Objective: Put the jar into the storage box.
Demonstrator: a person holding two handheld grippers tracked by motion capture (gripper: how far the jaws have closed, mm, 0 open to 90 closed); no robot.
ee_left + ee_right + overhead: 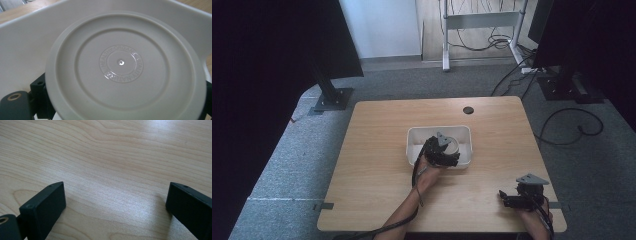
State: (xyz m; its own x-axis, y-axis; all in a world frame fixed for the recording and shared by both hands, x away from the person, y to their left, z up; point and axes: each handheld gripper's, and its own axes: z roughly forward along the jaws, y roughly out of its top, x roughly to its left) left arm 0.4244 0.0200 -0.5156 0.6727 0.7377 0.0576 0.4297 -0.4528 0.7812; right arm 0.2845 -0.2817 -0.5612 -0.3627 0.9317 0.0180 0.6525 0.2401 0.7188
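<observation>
Your left tool [451,148] is over the white tub [464,131], reaching in from its near side, and its jaws sit on either side of a round off-white lid [125,65] with raised lettering ringed around its centre. In the left gripper view the lid's edge runs right up against the black jaw parts at both lower corners, so the tool looks closed on the lid, with the tub's wall just behind it. The tub stands on the worktop [377,150], a little beyond its middle. Your right tool [503,198] rests on the worktop well to the right of the tub and nearer to you, by the front edge, its jaws wide apart with bare wood between them.
</observation>
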